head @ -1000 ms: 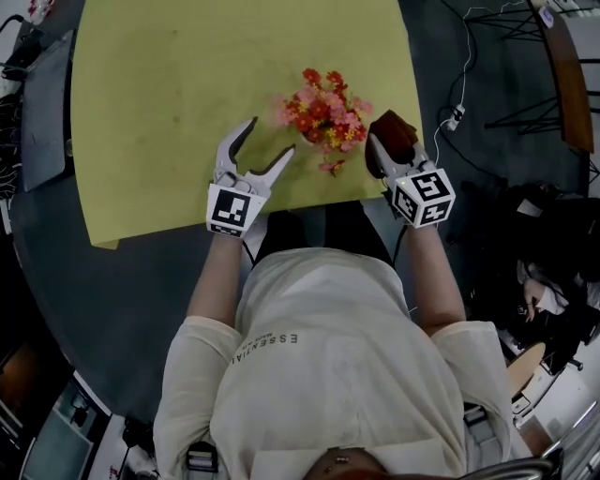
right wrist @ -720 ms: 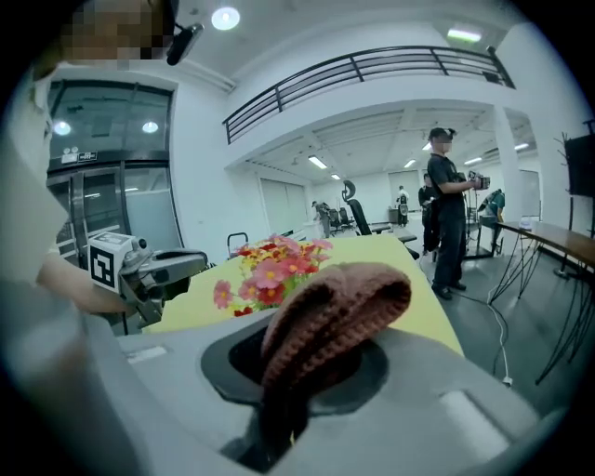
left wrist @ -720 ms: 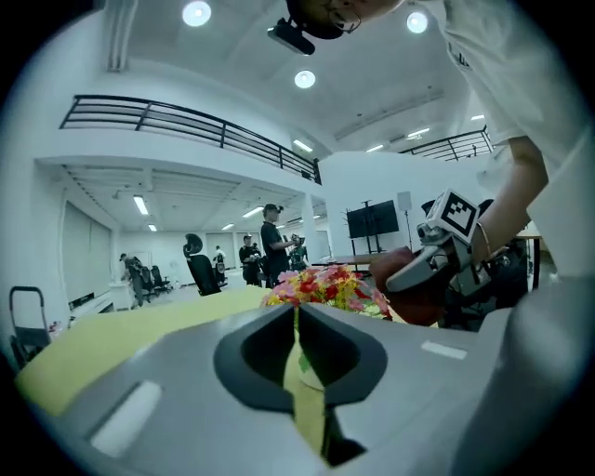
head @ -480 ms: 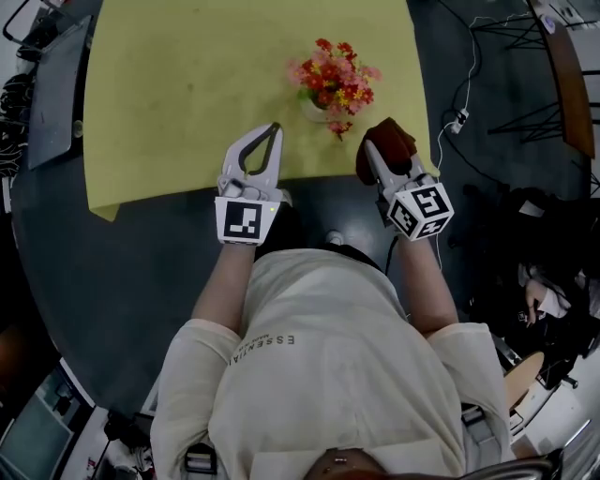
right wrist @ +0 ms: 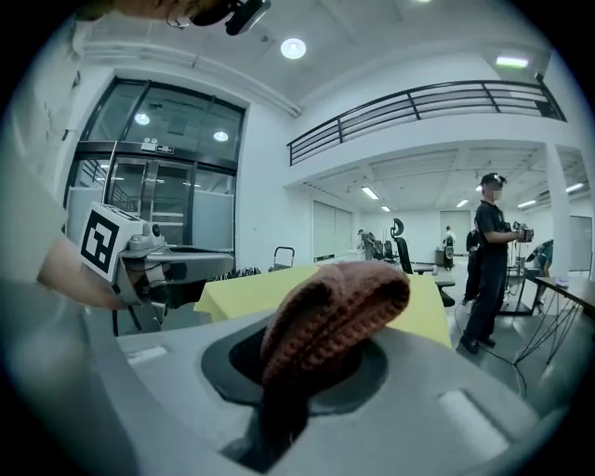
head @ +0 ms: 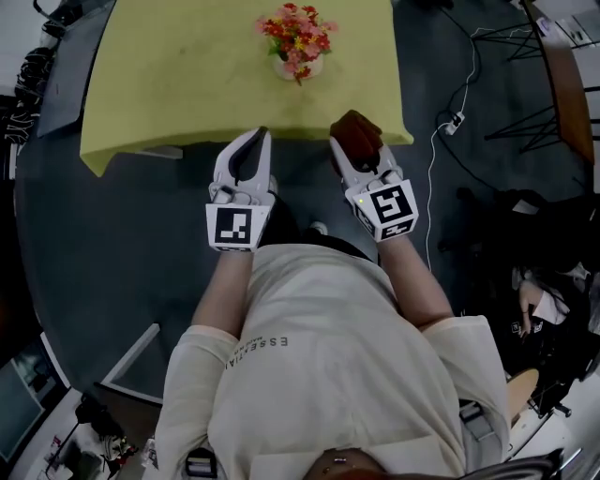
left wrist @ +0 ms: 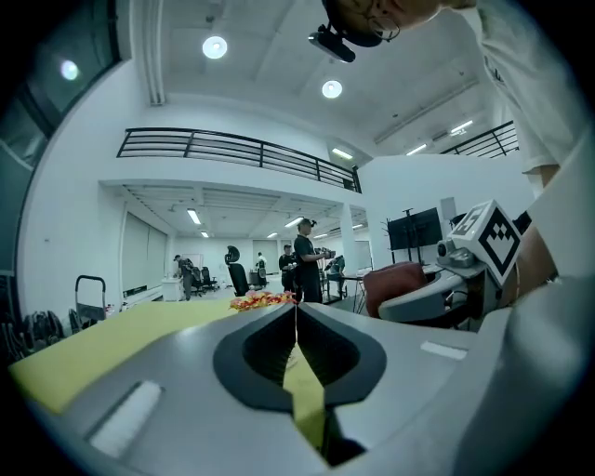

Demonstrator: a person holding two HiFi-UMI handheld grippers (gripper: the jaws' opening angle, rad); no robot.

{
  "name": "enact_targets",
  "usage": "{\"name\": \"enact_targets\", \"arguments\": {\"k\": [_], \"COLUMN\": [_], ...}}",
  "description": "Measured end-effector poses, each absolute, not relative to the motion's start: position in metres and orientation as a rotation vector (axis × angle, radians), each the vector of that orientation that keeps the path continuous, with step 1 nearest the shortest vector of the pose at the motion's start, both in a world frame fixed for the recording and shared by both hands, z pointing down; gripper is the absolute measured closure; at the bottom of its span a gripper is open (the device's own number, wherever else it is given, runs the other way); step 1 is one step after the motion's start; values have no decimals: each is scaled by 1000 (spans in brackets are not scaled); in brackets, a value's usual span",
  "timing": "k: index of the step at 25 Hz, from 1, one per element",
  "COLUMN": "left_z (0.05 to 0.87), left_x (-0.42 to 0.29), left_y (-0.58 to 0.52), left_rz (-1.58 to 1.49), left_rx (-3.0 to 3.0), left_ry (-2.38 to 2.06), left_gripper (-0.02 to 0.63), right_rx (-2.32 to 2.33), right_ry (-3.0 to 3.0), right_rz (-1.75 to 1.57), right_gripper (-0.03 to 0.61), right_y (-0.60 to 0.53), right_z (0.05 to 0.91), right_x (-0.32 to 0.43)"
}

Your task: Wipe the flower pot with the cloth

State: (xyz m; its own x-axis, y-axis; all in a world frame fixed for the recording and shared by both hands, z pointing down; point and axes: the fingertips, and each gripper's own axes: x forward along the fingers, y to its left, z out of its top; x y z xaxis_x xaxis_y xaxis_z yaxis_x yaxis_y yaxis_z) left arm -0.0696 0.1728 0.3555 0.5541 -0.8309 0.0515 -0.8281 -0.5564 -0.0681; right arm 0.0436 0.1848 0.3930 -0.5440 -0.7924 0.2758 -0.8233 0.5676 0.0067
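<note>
The flower pot [head: 298, 66], pale and full of red and pink flowers [head: 293, 28], stands near the far side of the yellow table [head: 169, 84]. Both grippers hang off the table's near edge, over the dark floor and close to the person's chest. My left gripper [head: 262, 135] is shut, its fingertips meeting with nothing between them; in the left gripper view [left wrist: 296, 307] the flowers [left wrist: 263, 299] show low behind it. My right gripper [head: 349, 150] is shut on the brown knitted cloth [head: 356, 129], which bulges up out of the jaws [right wrist: 337, 311].
A white cable and power strip [head: 457, 118] lie on the floor to the right of the table. Dark clutter [head: 548, 234] sits further right. A dark flat object [head: 58, 80] lies left of the table. People [right wrist: 487, 260] stand in the hall behind.
The left jaws went from wide open beside the flowers to shut. Both grippers drew back off the table toward the person, the right still holding the cloth. The pot stayed on the table.
</note>
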Motion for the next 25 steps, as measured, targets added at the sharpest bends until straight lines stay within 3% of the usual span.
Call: {"name": "enact_targets", "arguments": {"k": [11,25], "left_z": [348,338], "left_x": [-56,-71], "left_y": [261,289], "left_rz": [-102,-63], "left_rx": [-2750,-2807], "left_ry": [1528,1481], "left_gripper": [601,601], "right_rx": [1329,1400], "right_ry": [-2559,-2531], "right_rz": [228,225], "right_gripper": [532,532], "right_y": [271,302], "right_z": [388,383], "right_x": [60,56]}}
